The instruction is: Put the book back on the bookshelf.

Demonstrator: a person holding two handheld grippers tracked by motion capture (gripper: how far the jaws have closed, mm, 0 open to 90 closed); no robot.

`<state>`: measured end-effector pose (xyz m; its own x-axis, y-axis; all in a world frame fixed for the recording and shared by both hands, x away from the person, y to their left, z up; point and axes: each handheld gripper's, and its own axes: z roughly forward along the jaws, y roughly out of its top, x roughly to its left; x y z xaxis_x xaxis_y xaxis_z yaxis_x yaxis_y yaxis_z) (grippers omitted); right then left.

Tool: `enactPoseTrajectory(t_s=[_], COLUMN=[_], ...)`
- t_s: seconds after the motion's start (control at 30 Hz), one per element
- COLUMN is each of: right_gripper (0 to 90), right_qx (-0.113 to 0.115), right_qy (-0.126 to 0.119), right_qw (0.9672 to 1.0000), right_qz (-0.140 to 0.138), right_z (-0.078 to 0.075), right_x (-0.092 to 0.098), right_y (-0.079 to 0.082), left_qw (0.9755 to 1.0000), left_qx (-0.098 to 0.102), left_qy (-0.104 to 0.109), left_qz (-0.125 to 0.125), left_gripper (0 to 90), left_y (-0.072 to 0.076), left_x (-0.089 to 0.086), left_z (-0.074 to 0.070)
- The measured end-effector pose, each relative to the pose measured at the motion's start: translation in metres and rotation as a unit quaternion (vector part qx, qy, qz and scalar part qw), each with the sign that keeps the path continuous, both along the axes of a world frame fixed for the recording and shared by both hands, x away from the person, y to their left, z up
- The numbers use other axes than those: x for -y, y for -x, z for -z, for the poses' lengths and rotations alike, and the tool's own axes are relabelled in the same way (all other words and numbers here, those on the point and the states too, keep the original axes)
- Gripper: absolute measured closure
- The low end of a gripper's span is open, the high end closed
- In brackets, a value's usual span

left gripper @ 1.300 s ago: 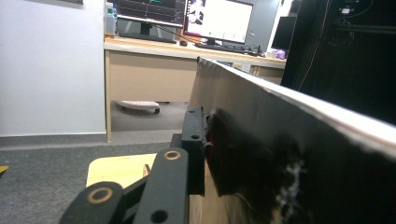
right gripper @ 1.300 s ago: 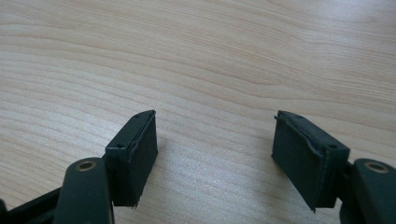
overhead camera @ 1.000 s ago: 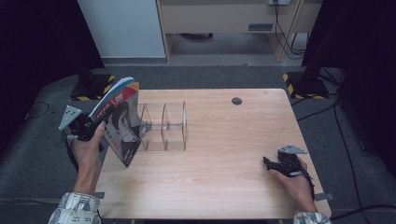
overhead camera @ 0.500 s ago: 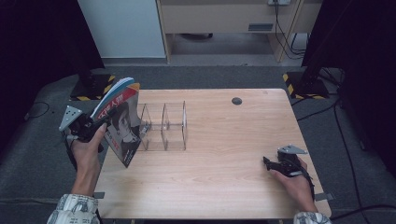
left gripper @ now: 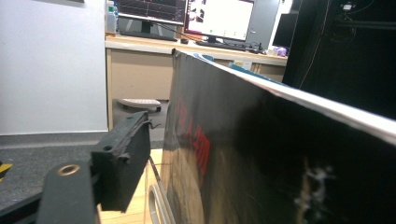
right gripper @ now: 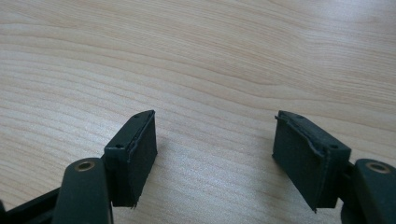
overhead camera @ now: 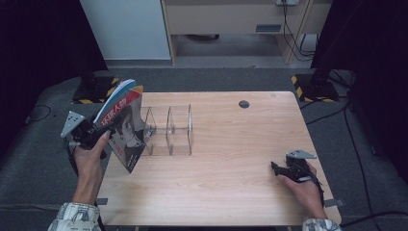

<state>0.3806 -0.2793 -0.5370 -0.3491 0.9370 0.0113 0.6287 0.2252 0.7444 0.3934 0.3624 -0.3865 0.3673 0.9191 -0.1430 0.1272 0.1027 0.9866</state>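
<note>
At the lower right of the high view, the right tool [overhead camera: 275,167] lies low on the wooden tabletop [overhead camera: 231,192], its jaws spread wide with nothing between them; I take it to be parked out of the way. At the left edge the left tool [overhead camera: 107,131] has just been opening its jaws, and in the left gripper view one pad [left gripper: 122,165] stands apart from the cover. The magazine [overhead camera: 124,126] leans tilted against the clear acrylic rack [overhead camera: 169,131], apparently let go so the rack props it. Farther back is a dark round grommet [overhead camera: 244,104].

Count: one magazine, one rack with three slots, two tools.
</note>
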Motion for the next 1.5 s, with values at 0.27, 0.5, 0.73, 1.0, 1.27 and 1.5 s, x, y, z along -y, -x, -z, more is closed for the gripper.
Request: enactPoseTrajectory(t_s=[0.27, 0.5, 0.73, 1.0, 1.27, 1.5], right_gripper=[30.3, 30.2, 30.2, 30.2, 30.0, 29.8], right_qx=[0.0, 0.0, 0.0, 0.0, 0.0, -0.001], right_qy=[0.0, 0.0, 0.0, 0.0, 0.0, 0.0], right_qw=[1.0, 1.0, 1.0, 1.0, 1.0, 1.0], right_qz=[0.0, 0.0, -0.001, -0.001, -0.001, -0.001], right_z=[0.0, 0.0, 0.0, 0.0, 0.0, 0.0], right_x=[0.0, 0.0, 0.0, 0.0, 0.0, 0.0], right_y=[0.0, 0.0, 0.0, 0.0, 0.0, 0.0], left_qw=[0.9999, 0.9998, 0.9997, 0.9997, 0.9997, 0.9993], left_qx=[0.01, 0.012, 0.009, 0.005, 0.002, 0.016], left_qy=[-0.006, -0.015, -0.023, -0.022, -0.024, -0.034], left_qz=[-0.001, 0.0, -0.003, -0.003, -0.007, -0.004], left_gripper=[10.9, 5.9, 4.2, 3.9, 4.1, 4.5], left_y=[0.005, 0.012, 0.017, 0.022, 0.027, 0.03], left_x=[0.005, 0.006, 0.003, 0.0, -0.004, -0.004], left_z=[0.0, 0.003, 0.01, 0.017, 0.016, 0.001])
